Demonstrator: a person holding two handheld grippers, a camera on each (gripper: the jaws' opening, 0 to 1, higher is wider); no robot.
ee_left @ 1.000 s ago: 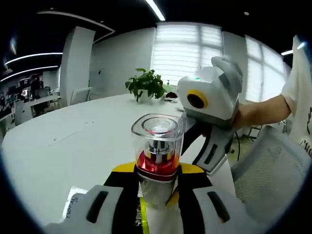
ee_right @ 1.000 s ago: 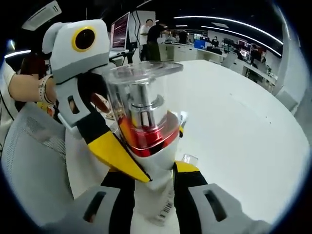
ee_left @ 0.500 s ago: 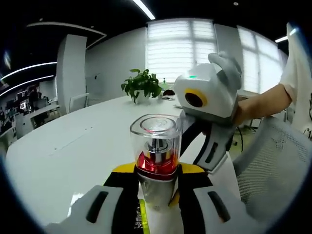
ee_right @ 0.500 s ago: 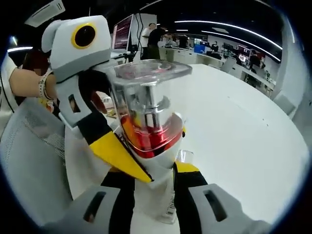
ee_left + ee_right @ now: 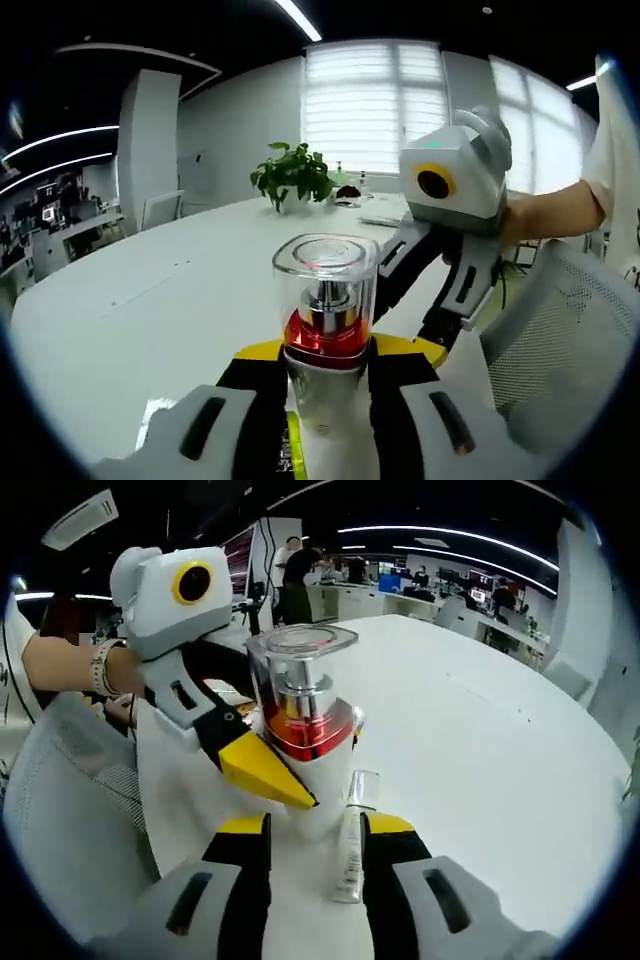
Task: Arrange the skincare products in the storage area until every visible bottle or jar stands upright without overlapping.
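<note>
Left gripper [image 5: 325, 400] jaws pinch the white lower body of a pump bottle [image 5: 325, 320], which stands upright btwn them: clear square cap on top, metal pump stem inside, red band just above the yellow jaw tips. Below the bottle, btwn the jaws, a strip w/ yellow-green print shows, too cut off to read.

Beyond the bottle and to its right in the left gripper view, the right gripper [image 5: 415, 300] reaches in, held by a person's hand [image 5: 530, 215]; its dark fingers w/ yellow tips sit just beside the bottle's right side, apart from it as far as the view shows. Farther out past the jaws lies a white tabletop [image 5: 130, 300], w/ a potted green plant [image 5: 293, 176] well beyond the bottle near blinds-covered windows. A mesh chair back [image 5: 560, 330] sits at right.

In the right gripper view, the right gripper [image 5: 315, 825] jaws are spread, nothing clamped btwn them. A small clear tube [image 5: 352, 840] lies flat on the tabletop [image 5: 480, 750] in the gap, nearer the right jaw, cap end pointing away. Just ahead of the jaws stands the same bottle [image 5: 302, 715], w/ the left gripper's [image 5: 265, 775] yellow-tipped jaw against its left side. A hand w/ a wristband [image 5: 98, 668] holds that gripper. Far off, desks, monitors and people standing; detail there is prob. too small to trust.
</note>
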